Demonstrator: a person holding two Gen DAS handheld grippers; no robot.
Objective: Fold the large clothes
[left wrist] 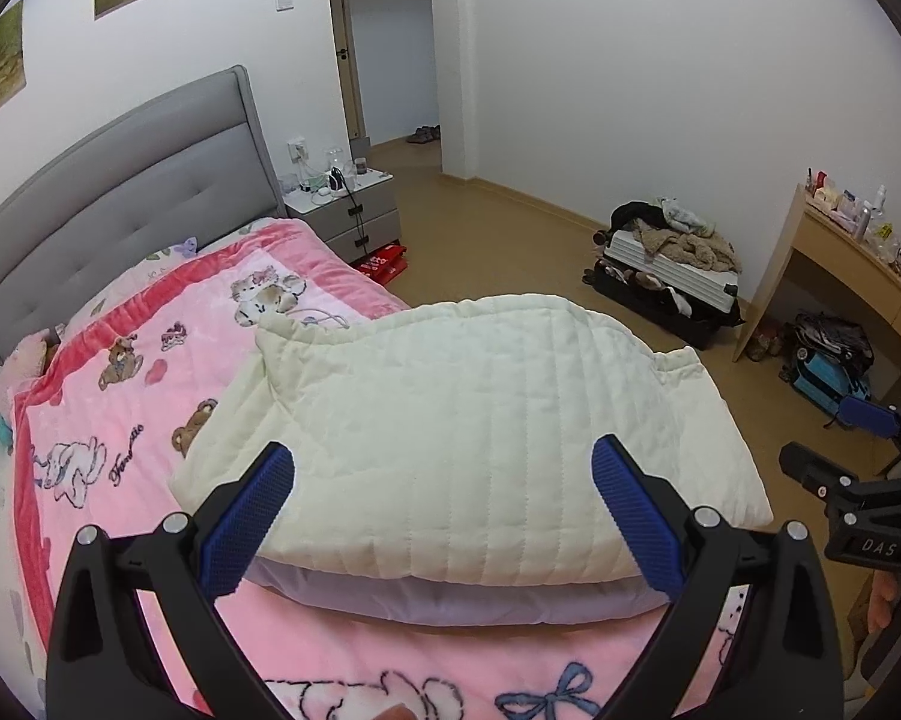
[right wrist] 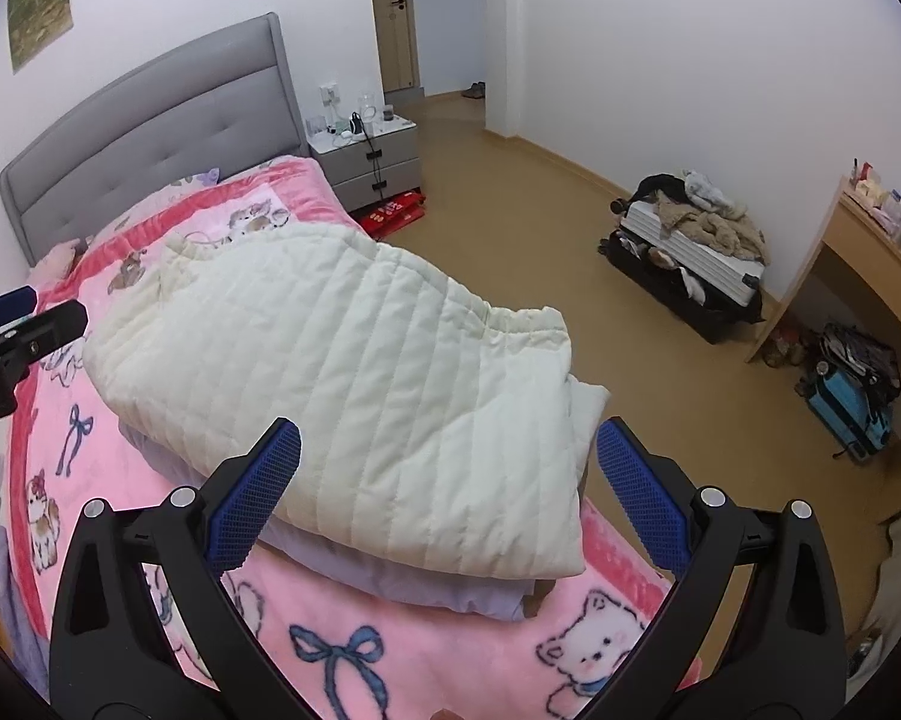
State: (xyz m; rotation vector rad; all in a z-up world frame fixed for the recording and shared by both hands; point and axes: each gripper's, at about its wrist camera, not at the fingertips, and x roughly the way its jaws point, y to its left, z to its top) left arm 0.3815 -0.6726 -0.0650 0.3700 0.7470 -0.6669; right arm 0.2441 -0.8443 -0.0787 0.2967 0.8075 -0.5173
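A grey headboard (left wrist: pixel 120 180) is standing at ten o'clock, a nightstand (left wrist: pixel 348 210) sitting beside it at eleven; an open suitcase (left wrist: pixel 666 282) is lying at two o'clock, a wooden desk (left wrist: pixel 840 264) standing at three

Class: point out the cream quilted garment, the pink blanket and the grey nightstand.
cream quilted garment (left wrist: pixel 450 420): left wrist view, top panel.
pink blanket (right wrist: pixel 426 648): right wrist view, near edge.
grey nightstand (right wrist: pixel 384 165): right wrist view, drawer front.

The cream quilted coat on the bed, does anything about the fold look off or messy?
The cream quilted coat is folded unevenly: its lilac lining sticks out beneath the near edge, and the right corner overhangs the pink blanket. Both grippers are open and clear of it.
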